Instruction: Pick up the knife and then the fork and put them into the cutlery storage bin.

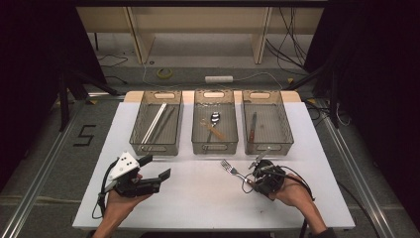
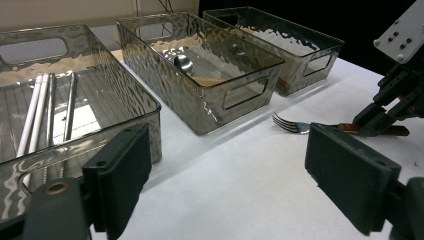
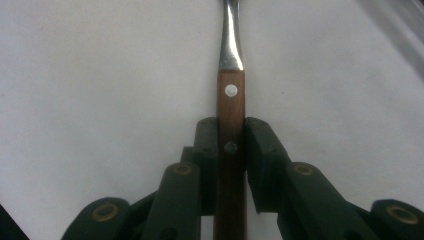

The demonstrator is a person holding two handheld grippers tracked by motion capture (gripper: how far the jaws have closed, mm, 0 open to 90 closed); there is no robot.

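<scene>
Left bin (image 1: 156, 144): chopsticks (image 1: 153, 123) sorted. Middle bin (image 1: 215, 141): spoon (image 1: 214, 118) in. Right bin (image 1: 267, 141): knife (image 1: 253, 126) in. Left gripper (image 1: 157, 167) wide, empty, idle at 7 o'clock. Right gripper (image 3: 231, 165) clamps fork (image 3: 231, 115) by wooden handle, fork on table at 5 o'clock, not yet binned. Tines cut off in right gripper view; target bin unclear.

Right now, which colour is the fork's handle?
Reddish-brown wood on the fork; the right gripper view shows it best.

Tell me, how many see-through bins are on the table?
3, in a row along the far side: the left bin with long sticks, the middle bin with a spoon, the right bin with one utensil.
</scene>
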